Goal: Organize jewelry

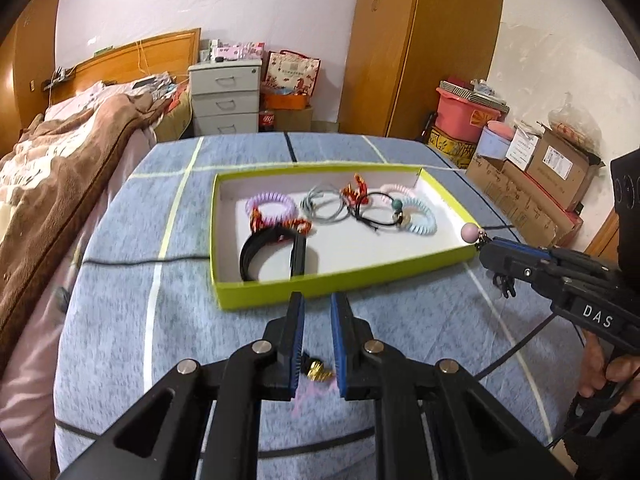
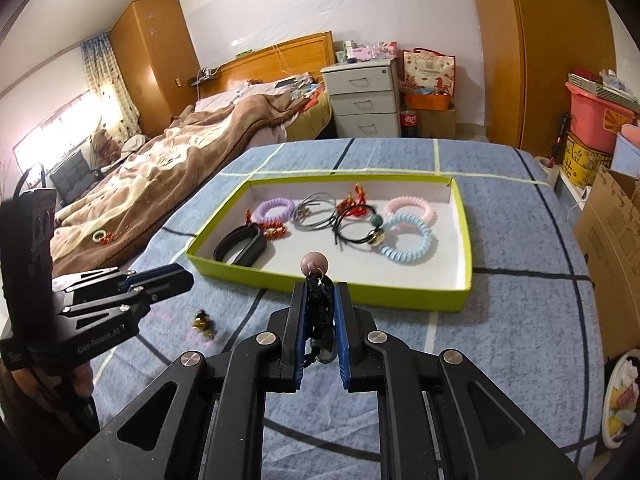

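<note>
L gripper [image 1: 318,300] tilted down over the blue cloth [image 1: 120,280], jaws pressed near-together w/ nothing between; gold charm [image 1: 318,372] lies on cloth just below. R gripper [image 2: 318,292] angled down too, pinching a black hair tie w/ pink bead [image 2: 315,263], held near the box's front edge. Beyond: green box [image 2: 360,294] w/ coil ties, black headband [image 2: 240,246].
</note>
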The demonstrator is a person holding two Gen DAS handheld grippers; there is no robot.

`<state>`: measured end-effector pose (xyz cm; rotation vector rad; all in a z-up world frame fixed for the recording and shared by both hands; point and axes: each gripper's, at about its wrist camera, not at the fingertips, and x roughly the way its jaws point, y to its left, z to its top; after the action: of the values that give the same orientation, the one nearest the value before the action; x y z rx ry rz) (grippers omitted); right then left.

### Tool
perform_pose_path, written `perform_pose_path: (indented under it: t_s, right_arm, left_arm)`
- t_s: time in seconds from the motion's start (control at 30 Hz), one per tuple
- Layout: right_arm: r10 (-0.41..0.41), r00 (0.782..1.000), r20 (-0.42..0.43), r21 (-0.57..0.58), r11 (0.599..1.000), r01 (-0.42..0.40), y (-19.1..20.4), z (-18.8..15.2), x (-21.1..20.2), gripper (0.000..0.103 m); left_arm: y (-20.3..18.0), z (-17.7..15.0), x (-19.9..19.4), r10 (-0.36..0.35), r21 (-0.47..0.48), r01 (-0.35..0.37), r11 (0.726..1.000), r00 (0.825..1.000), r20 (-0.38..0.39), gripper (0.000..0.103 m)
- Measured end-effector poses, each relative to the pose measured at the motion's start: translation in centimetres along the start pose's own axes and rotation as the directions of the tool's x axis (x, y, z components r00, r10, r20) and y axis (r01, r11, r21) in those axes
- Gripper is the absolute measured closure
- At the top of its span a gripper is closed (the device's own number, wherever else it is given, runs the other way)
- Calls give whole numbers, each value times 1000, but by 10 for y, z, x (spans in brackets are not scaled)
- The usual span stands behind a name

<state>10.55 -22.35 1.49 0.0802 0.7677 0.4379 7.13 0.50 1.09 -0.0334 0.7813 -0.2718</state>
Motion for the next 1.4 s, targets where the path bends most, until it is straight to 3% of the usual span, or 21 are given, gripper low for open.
perform_pose_path:
  t_s: [0.23,0.27,0.33,0.5,0.77,0.87,0.93,1.4]
  right_arm:
    - [6,1000,-1,13,1000,-6,-8,3,2,89]
    - [5,1000,-3,14,1000,-5,-9,3,3,89]
    - [14,1000,-8,20,1000,-14,-9,2,6,89]
    - [29,999,-15,17,999,-28,-8,-1,7,89]
    - [36,999,-20,14,999,-36,-5,-3,9,89]
    - [37,999,-20,13,999,-36,-5,-3,9,89]
    - [35,999,-22,13,999,-35,-5,-3,9,89]
    - [29,1000,-7,15,999,-29,-6,3,3,89]
  left_arm:
    - [15,-8,6,-21,-25,20,999,999,-44,86]
    - [16,-10,6,-16,-31,15,999,999,-48,82]
    - [20,-15,13,-27,-55,23,998,997,-74,61]
    - [14,-32,18,-20,-34,16,999,993,-119,52]
    - [5,-46,21,0,1,0,1000,989,-145,52]
    - [4,-46,22,47,22,-45,999,989,-137,71]
    - [5,-45,22,49,18,-47,999,989,-138,76]
    - [10,-30,3,46,6,-46,999,996,-77,79]
